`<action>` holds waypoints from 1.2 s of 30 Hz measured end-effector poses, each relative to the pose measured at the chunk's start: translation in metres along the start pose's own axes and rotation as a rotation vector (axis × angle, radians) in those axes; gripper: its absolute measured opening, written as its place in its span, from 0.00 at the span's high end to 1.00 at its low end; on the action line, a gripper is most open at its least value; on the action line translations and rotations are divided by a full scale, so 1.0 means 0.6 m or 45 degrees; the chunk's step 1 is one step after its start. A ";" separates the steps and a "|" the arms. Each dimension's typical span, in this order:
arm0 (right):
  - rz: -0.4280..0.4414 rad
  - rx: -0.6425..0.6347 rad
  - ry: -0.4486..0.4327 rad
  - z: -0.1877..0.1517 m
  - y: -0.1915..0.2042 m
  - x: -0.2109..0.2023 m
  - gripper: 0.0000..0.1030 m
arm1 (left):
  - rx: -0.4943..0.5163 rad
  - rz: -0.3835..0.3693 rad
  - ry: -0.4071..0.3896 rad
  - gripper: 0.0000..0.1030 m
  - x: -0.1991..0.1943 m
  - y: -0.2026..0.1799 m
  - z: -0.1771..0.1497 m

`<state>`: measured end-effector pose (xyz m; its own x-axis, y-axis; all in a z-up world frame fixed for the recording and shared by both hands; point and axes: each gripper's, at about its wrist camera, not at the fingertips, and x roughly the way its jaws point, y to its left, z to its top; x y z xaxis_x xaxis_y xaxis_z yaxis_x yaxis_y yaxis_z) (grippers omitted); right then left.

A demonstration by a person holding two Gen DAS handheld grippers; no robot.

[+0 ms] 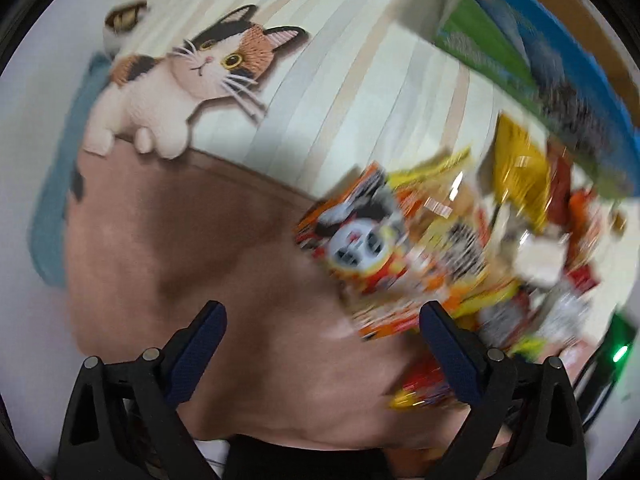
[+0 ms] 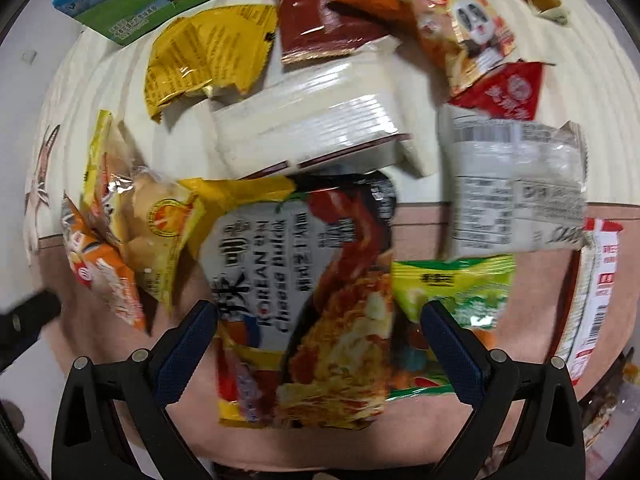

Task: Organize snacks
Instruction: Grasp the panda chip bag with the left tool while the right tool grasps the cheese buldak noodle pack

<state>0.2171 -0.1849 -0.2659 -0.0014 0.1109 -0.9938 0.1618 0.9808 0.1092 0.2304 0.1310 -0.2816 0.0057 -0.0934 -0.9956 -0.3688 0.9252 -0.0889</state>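
Starting out: your snacks lie unsorted around the Korean cheese noodle packet (image 2: 308, 300) | left gripper (image 1: 324, 344) jaws wide, empty | right gripper (image 2: 320, 344) jaws wide, straddling that packet, nothing gripped.

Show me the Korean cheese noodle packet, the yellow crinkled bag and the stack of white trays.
Korean cheese noodle packet (image 2: 304, 300): right wrist view, middle of its printed front.
Yellow crinkled bag (image 2: 208, 56): right wrist view, centre of its foil face.
Stack of white trays (image 2: 308, 116): right wrist view, ribbed side wall.
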 end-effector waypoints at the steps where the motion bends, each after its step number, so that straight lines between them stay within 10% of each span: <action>1: 0.028 0.006 0.010 0.000 0.006 0.004 0.08 | -0.014 -0.031 -0.002 0.05 -0.001 -0.002 0.007; 9: 0.051 0.106 0.083 0.010 0.011 0.085 0.17 | 0.000 -0.231 0.158 0.05 0.058 -0.082 0.056; 19: 0.027 0.095 0.095 -0.005 -0.001 0.119 0.19 | 0.109 -0.153 0.192 0.05 0.127 -0.124 0.078; 27: -0.009 0.092 0.003 -0.027 0.021 0.099 0.20 | 0.284 -0.148 0.047 0.58 0.082 -0.137 0.046; 36: -0.124 0.066 -0.095 -0.018 0.005 0.095 0.19 | 0.392 -0.205 0.005 0.55 0.063 -0.108 0.025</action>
<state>0.2068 -0.1738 -0.3221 0.0535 0.0012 -0.9986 0.2150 0.9765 0.0127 0.2684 0.0732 -0.3137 0.0369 -0.2479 -0.9681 -0.0659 0.9660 -0.2499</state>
